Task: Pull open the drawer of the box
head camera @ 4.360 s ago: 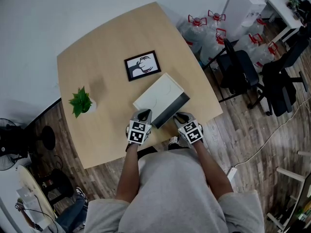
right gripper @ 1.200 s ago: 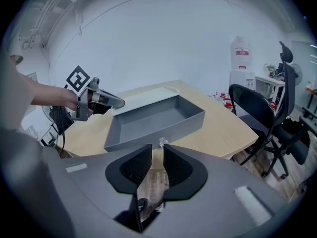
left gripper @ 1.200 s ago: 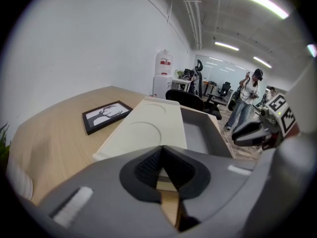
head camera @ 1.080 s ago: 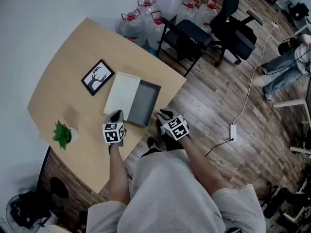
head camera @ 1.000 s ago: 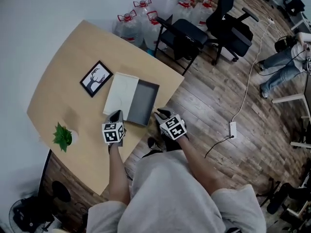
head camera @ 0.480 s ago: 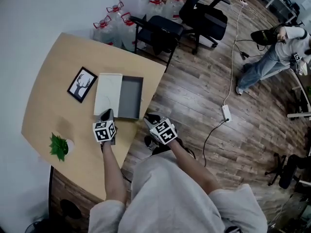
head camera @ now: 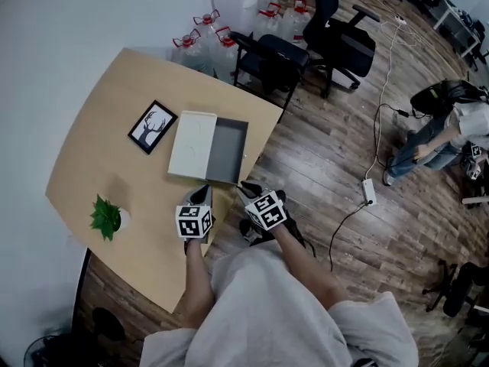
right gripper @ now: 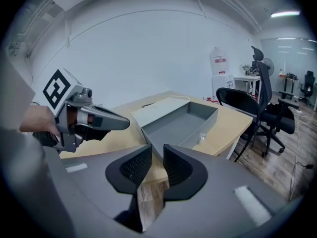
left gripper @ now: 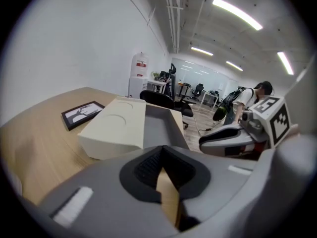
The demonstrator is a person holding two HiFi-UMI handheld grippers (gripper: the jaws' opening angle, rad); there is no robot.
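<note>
Cream rectangular box [head camera: 192, 142] on tan wooden table [head camera: 114, 121]; grey open-topped drawer [head camera: 228, 151] already out toward 3 o'clock. Probably light, stiff, free-sliding; best hold is small clear knob [right gripper: 201, 137] on drawer front. Left gripper [head camera: 200, 196] at box's 6 o'clock, clenched on nothing; right gripper [head camera: 250, 189] at drawer's 5 o'clock, jaws narrowly parted, empty

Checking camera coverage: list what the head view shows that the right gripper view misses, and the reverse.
Head view only: the plant and a second person at the far right. Right gripper view only: a ceiling light, and the right gripper's jaws slightly apart, empty. Both: the box, its drawer pulled out, the left gripper, an office chair.
</note>
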